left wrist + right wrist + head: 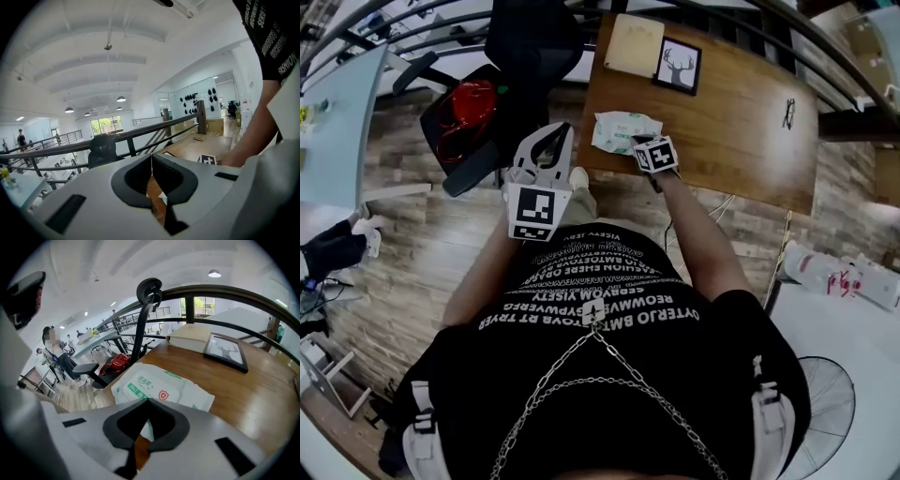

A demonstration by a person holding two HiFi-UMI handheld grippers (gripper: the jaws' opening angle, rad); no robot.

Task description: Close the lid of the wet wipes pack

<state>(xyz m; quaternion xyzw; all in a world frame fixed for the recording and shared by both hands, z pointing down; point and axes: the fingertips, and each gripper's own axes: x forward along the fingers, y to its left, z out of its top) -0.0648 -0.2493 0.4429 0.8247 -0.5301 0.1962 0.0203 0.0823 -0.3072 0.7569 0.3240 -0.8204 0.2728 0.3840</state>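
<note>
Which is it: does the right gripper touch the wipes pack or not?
Cannot tell. In the right gripper view the shut right gripper overlaps the wipes pack; no contact or gap shows plainly.

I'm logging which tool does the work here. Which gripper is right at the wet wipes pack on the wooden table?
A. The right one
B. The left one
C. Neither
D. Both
A: in the head view the right gripper is at the near corner of the wet wipes pack on the table, while the left gripper is held off the table's edge.
</note>
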